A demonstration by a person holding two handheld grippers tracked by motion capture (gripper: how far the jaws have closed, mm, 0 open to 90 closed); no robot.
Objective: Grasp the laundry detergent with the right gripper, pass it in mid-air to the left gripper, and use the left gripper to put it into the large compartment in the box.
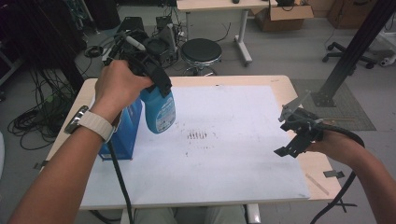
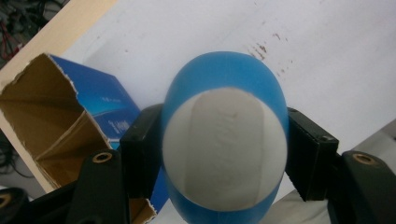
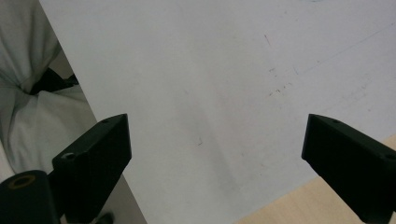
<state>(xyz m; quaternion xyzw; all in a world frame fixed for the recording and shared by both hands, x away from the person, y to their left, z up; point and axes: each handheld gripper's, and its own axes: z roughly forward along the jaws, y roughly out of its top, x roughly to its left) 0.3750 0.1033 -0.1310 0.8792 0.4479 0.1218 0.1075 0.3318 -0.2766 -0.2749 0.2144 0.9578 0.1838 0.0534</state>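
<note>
1. Left gripper (image 1: 156, 77) clamped on blue bottle (image 1: 159, 109), held off the white mat (image 1: 243, 121), just right of the open blue box (image 1: 125, 133).
2. Box sits at the mat's left edge, near the table (image 1: 285, 86) edge.
3. Right gripper (image 1: 294, 135) jaws wide apart, nothing between them, over the mat's right edge.
4. Mat centre between grippers is free, only dark marks (image 1: 197, 135).

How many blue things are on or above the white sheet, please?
2: a blue plastic bottle held in the left gripper above the sheet, and an open blue cardboard box at its left edge.
</note>
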